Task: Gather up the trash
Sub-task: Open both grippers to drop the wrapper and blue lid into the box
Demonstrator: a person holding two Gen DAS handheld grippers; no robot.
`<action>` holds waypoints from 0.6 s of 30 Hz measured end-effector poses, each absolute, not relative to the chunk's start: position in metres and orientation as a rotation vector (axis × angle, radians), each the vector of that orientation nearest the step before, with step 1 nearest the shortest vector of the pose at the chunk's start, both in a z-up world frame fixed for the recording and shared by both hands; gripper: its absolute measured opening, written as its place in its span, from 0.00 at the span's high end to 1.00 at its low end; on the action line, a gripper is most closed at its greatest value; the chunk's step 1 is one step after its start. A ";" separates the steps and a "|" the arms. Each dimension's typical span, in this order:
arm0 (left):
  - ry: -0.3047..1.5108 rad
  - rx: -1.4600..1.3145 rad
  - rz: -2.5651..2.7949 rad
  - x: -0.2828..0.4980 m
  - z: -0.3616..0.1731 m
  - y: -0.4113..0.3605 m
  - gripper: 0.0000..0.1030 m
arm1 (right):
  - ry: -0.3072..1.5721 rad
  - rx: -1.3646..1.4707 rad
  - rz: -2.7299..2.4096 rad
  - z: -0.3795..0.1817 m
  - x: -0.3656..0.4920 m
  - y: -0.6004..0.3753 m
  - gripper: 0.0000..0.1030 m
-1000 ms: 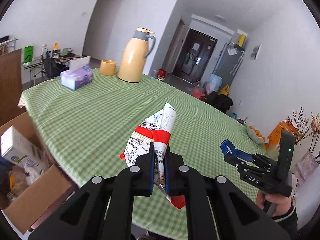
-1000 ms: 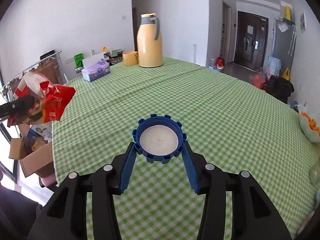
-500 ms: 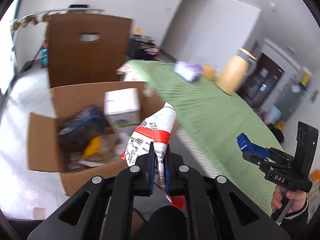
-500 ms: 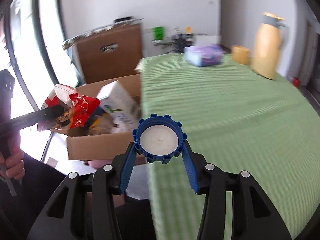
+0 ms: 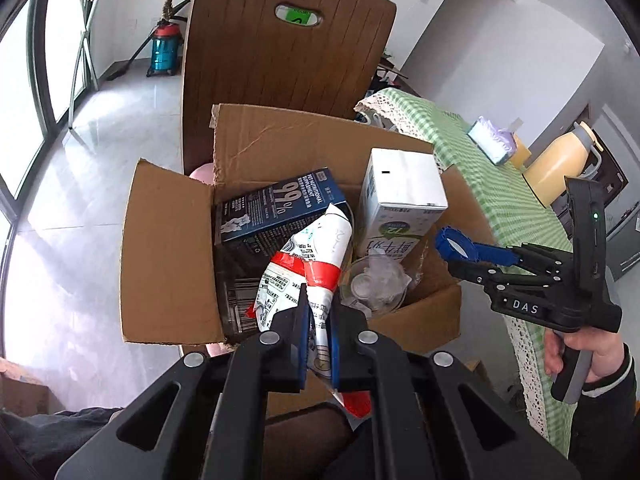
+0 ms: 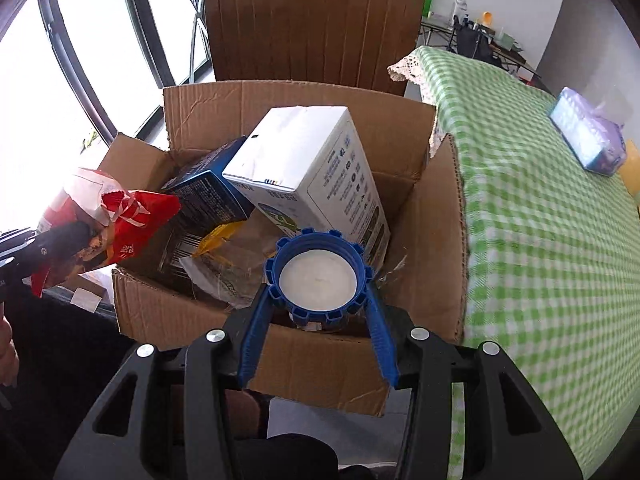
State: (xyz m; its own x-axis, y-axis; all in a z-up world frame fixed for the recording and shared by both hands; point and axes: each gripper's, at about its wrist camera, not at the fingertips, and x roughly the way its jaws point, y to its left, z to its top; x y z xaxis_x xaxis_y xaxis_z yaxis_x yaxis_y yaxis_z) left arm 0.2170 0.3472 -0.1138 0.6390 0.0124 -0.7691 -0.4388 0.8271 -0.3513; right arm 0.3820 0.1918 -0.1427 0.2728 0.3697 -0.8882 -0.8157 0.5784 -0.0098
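My left gripper (image 5: 319,312) is shut on a crumpled red and white snack wrapper (image 5: 308,256) and holds it over the near edge of an open cardboard box (image 5: 168,256). The wrapper also shows at the left of the right wrist view (image 6: 108,220). My right gripper (image 6: 318,304) is shut on a blue notched bottle cap (image 6: 318,276) above the box's (image 6: 436,264) near side. That cap shows in the left wrist view (image 5: 454,244) too. The box holds a white carton (image 6: 316,172), a dark blue carton (image 5: 276,208) and clear plastic.
A brown chair back (image 5: 288,64) stands behind the box. The green checked table (image 6: 540,220) lies to the right, with a purple tissue pack (image 6: 586,136) and a yellow thermos jug (image 5: 560,168). A vacuum cleaner (image 5: 162,52) stands on the floor far left.
Both grippers have swung left from above the table to above the cardboard box, still holding the wrapper and the cap. The box now fills both views.
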 end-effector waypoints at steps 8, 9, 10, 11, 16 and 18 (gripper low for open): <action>0.955 -0.604 0.250 0.255 -0.151 0.357 0.79 | 0.969 -0.617 0.739 -0.160 0.394 0.213 0.32; 0.961 -0.597 0.252 0.261 -0.154 0.358 0.71 | 0.963 -0.607 0.731 -0.159 0.396 0.213 0.31; 0.964 -0.585 0.286 0.266 -0.156 0.359 0.55 | 0.957 -0.592 0.726 -0.157 0.398 0.213 0.30; 0.945 -0.574 0.308 0.268 -0.156 0.360 0.51 | 0.949 -0.580 0.721 -0.154 0.399 0.211 0.30; 0.836 -0.505 0.356 0.265 -0.137 0.355 0.28 | 0.909 -0.541 0.741 -0.137 0.398 0.203 0.30; 0.804 -0.468 0.356 0.262 -0.125 0.350 0.24 | 0.892 -0.517 0.741 -0.128 0.397 0.198 0.30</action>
